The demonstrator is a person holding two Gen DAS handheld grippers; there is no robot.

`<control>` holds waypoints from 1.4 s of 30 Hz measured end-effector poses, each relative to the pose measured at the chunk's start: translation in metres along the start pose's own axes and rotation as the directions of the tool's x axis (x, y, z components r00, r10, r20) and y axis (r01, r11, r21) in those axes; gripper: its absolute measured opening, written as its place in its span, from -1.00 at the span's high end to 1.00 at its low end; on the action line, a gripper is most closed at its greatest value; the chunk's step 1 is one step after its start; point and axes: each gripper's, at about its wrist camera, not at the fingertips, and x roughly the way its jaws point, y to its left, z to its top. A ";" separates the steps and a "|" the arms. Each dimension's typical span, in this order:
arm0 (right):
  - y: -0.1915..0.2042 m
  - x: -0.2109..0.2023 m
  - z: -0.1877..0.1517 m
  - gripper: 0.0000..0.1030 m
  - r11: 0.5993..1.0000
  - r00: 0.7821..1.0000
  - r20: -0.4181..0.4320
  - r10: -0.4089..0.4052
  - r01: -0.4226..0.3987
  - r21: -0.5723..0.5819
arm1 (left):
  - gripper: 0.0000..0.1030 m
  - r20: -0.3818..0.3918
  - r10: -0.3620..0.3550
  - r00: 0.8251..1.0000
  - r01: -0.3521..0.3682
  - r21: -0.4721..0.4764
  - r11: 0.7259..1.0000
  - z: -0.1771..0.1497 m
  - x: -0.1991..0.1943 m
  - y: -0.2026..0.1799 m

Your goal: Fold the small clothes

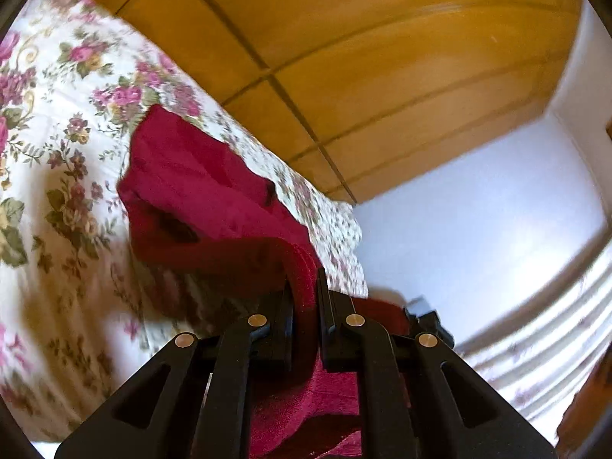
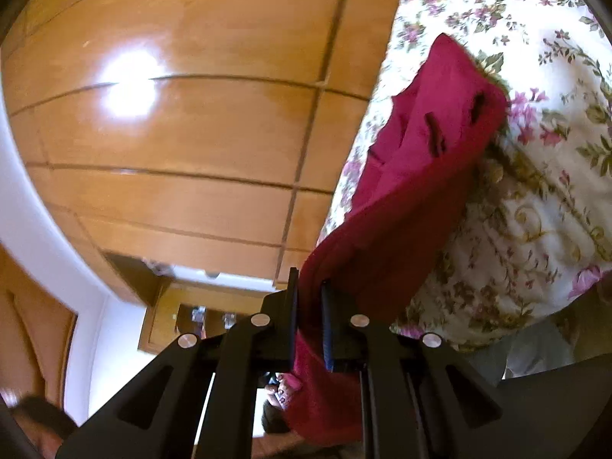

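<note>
A small dark red garment [image 1: 199,187] hangs stretched from both grippers above the floral bedspread [image 1: 57,160]. My left gripper [image 1: 305,287] is shut on one edge of it; the cloth bunches between the jaws and falls toward the camera. In the right wrist view the same red garment [image 2: 428,145] shows two dark slits like buttonholes. My right gripper [image 2: 309,287] is shut on its other edge, with cloth trailing below the jaws. The garment's far end still lies against the bedspread [image 2: 535,199].
A wooden wardrobe with panelled doors [image 1: 363,57] stands beyond the bed and also fills the left of the right wrist view [image 2: 172,134]. White wall [image 1: 478,222] lies to the right. A wooden door [image 2: 30,325] and a shelf with small items [image 2: 199,313] show lower left.
</note>
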 end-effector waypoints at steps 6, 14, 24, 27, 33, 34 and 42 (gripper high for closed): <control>0.003 0.034 0.081 0.82 0.994 0.994 0.000 -0.110 0.110 0.010 | 0.84 0.022 0.014 1.000 -0.011 -0.129 0.992 0.049 0.034 0.029; -0.046 0.066 0.170 0.82 0.953 0.955 0.019 -0.295 0.293 0.079 | 0.84 0.016 0.163 0.987 -0.152 -0.268 0.951 0.112 0.109 0.082; -0.088 0.073 0.193 0.62 0.924 0.930 0.010 -0.367 0.363 0.122 | 0.81 0.000 0.274 0.962 -0.261 -0.304 0.916 0.118 0.152 0.109; -0.085 0.076 0.193 0.37 0.927 0.934 0.005 -0.357 0.354 0.124 | 0.74 -0.010 0.287 0.958 -0.278 -0.290 0.916 0.119 0.153 0.104; -0.079 0.088 0.202 -0.05 0.949 0.959 0.035 -0.281 0.272 0.159 | -0.16 0.036 0.167 0.985 -0.139 -0.395 0.908 0.135 0.152 0.091; -0.079 0.089 0.205 -0.12 0.954 0.966 0.054 -0.253 0.240 0.180 | -0.30 0.057 0.139 0.989 -0.101 -0.425 0.899 0.139 0.153 0.091; -0.080 0.093 0.216 -0.40 0.964 0.978 0.115 -0.176 0.147 0.221 | -0.50 0.177 0.114 0.978 0.031 -0.655 0.755 0.149 0.165 0.122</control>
